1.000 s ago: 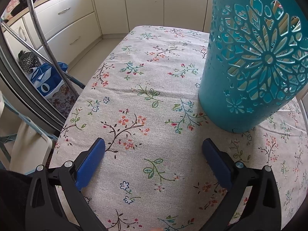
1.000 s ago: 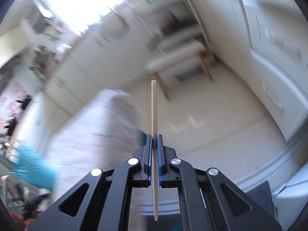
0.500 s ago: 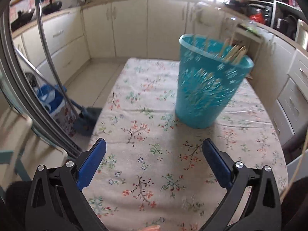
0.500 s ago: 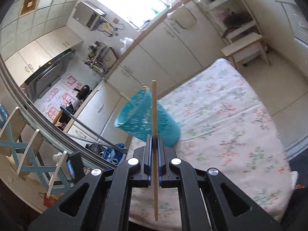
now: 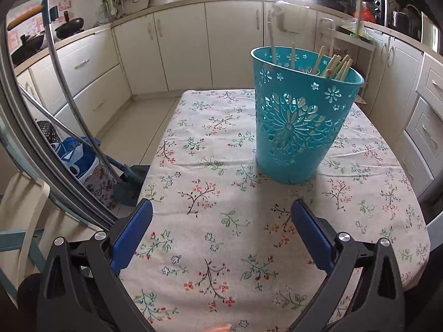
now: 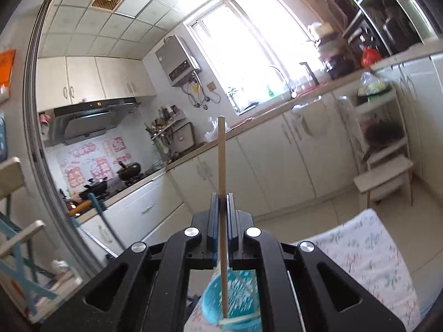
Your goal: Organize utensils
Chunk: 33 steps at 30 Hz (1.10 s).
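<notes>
Chopstick (image 6: 221,166) pinched upright in right gripper (image 6: 221,207), poised over teal basket (image 6: 235,296) on bench (image 5: 221,221); left gripper (image 5: 221,232) splayed, empty; next: lower, release.

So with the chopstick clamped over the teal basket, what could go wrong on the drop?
Two risks. The right hand-held gripper holds the chopstick upright, its lower tip above the teal basket; off-centre, it could catch the rim and fall on the tablecloth. The basket stands free, with the left hand-held gripper open and off it, so a knock might tip it, chopsticks and all.
</notes>
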{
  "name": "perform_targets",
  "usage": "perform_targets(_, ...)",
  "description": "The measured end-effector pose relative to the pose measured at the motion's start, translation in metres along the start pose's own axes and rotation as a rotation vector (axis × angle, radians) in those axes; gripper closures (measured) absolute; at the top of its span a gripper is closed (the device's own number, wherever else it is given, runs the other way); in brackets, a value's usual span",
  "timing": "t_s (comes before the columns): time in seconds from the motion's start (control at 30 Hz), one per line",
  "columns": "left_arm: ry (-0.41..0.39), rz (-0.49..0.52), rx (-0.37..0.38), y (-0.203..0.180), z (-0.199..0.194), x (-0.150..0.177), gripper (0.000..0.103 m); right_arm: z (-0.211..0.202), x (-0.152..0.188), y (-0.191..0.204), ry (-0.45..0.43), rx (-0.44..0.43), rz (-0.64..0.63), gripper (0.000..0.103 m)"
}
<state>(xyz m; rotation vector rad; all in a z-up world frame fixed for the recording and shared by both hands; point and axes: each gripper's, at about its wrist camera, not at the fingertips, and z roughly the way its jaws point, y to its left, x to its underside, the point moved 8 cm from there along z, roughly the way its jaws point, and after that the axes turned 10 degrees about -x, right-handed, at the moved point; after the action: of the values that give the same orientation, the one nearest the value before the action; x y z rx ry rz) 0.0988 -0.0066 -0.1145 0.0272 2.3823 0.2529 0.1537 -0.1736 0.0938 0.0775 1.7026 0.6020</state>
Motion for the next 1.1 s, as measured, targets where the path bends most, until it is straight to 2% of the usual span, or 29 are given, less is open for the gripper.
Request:
perform_targets(0.17,0.02,0.0,0.013,-0.002,0.01,0.004,0.006,0.04,0.033,-0.015,0.067,0.048,-0.009,0.097)
perform_targets(0.3,0.043,-0.008,0.028,-0.001,0.014,0.008,0.006,0.049,0.071,-0.029,0.119,0.077,-0.025,0.097)
perform_targets(0.4,0.032,-0.009,0.024,0.001,0.01,0.007,0.006,0.053,0.097,-0.032,0.185,0.071,-0.05,0.096)
perform_targets(0.5,0.006,-0.003,0.007,0.003,0.001,0.004,0.006,0.043,0.107,-0.028,0.216,0.064,-0.076,0.079)
perform_targets(0.6,-0.017,-0.009,0.001,0.006,-0.017,-0.001,0.006,0.013,0.099,-0.017,0.205,0.058,-0.071,0.073)
perform_targets(0.67,-0.029,-0.018,0.015,0.008,-0.031,-0.004,0.006,-0.015,0.094,-0.01,0.21,0.069,-0.057,0.061)
perform_targets(0.8,-0.07,-0.035,0.05,0.014,-0.07,-0.01,0.006,-0.07,0.091,0.004,0.241,0.114,-0.057,0.031)
perform_targets(0.93,-0.11,-0.059,0.032,0.029,-0.113,-0.019,0.006,-0.119,0.08,0.023,0.267,0.178,-0.083,0.007)
perform_targets(1.03,-0.09,-0.103,0.026,0.044,-0.136,-0.022,0.006,-0.147,0.075,0.037,0.283,0.196,-0.089,0.007)
perform_targets(1.1,-0.073,-0.119,0.059,0.049,-0.148,-0.021,0.006,-0.165,0.076,0.046,0.299,0.221,-0.095,0.007)
